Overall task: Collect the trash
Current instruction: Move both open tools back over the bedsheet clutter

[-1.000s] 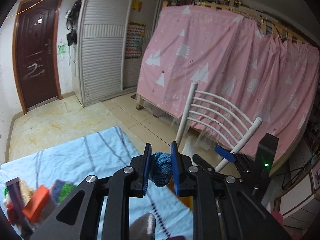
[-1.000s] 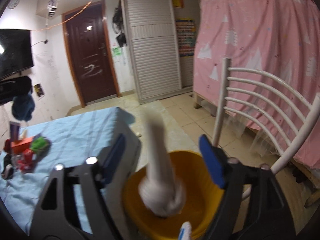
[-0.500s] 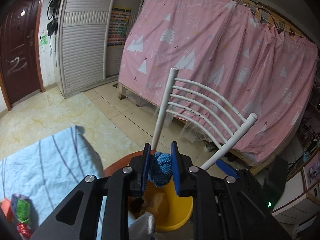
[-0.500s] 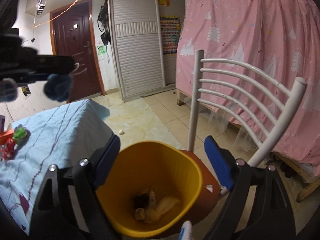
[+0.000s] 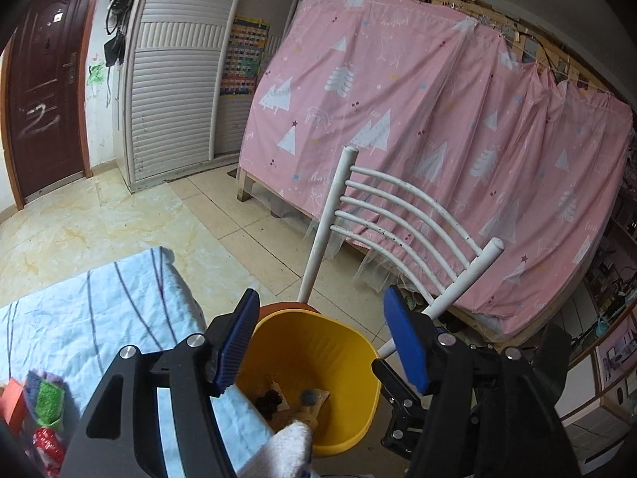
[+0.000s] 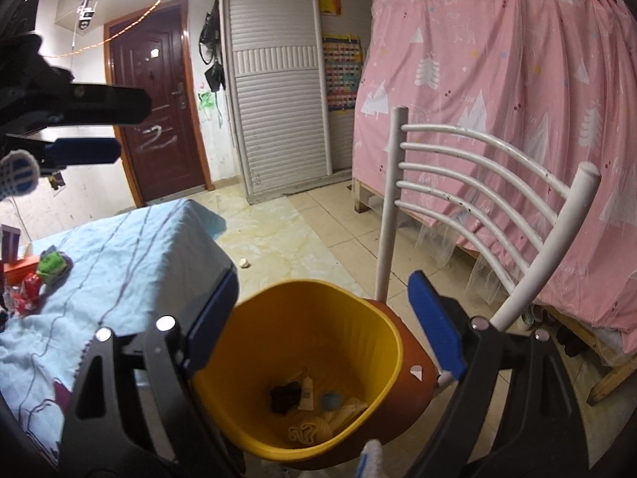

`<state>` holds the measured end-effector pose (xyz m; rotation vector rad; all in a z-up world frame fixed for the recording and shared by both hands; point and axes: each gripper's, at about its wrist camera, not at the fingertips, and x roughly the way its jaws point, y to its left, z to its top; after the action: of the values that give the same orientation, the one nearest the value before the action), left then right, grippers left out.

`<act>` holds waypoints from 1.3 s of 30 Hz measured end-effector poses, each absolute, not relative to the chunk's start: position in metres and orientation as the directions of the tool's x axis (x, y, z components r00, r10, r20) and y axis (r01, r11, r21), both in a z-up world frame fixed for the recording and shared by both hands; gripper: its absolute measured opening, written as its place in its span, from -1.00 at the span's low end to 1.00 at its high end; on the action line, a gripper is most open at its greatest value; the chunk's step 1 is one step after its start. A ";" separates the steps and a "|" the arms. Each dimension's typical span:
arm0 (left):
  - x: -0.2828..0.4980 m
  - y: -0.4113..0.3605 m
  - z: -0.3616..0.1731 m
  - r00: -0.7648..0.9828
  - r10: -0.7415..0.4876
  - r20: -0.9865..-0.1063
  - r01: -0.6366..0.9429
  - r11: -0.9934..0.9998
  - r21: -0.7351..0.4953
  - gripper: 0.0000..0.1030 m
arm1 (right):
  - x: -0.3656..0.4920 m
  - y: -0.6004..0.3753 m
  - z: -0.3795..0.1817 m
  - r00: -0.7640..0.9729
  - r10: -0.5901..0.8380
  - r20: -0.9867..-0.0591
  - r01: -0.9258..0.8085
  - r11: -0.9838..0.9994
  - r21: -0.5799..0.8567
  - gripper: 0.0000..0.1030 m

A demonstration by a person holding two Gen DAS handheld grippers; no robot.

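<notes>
We note first the pink curtain (image 5: 458,127) with white tree prints, draped over a wooden frame behind everything, then the white slatted wardrobe (image 6: 278,119) and the dark red door (image 6: 155,111) beyond it. Nearer us, a table under a pale blue striped cloth (image 5: 99,318) carries a small heap of red and green wrappers (image 6: 43,275) at its far left. A white chair (image 5: 398,223) with curved rails stands beside the table; on its brown seat sits the yellow bin (image 6: 318,362), upright, mouth facing straight up, its long axis vertical. In the bin's bottom we see the collected trash: a tan tangle of string (image 6: 310,432), a dark clump (image 6: 284,396), a small white tube (image 6: 306,388) lying with its long axis running away from the camera, and a small blue ball (image 6: 330,400) just beside the tube. The left gripper (image 5: 318,342) hovers above the bin's mouth, its blue pads having just been opening, now spread with nothing between them. The right gripper (image 6: 322,322) also frames the bin's rim from above, its fingers spread wide and empty, touching nothing that we can make out.
</notes>
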<state>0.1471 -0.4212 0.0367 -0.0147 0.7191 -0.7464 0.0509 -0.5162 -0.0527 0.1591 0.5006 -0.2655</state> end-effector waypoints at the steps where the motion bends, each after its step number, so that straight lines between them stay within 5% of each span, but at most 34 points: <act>1: 0.145 -0.416 0.039 0.511 -0.628 -0.587 0.613 0.745 -0.263 0.09 | 0.050 -0.512 -0.049 0.847 -0.210 -0.489 0.285 0.955 0.083 0.64; 18: 0.104 -0.286 0.065 0.637 -0.560 -0.530 0.501 0.823 -0.267 0.26 | 0.056 -0.422 -0.009 0.887 -0.094 -0.451 0.125 0.991 0.039 0.73; 39: 0.089 -0.099 0.063 0.764 -0.329 -0.554 0.223 0.942 -0.252 0.46 | 0.092 -0.283 -0.005 0.832 0.141 -0.536 -0.169 0.986 -0.003 0.79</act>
<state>0.0894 -0.0994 0.0629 -0.1759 0.6334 -0.3016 0.0922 -0.2827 -0.0055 -0.0514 0.5644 0.1647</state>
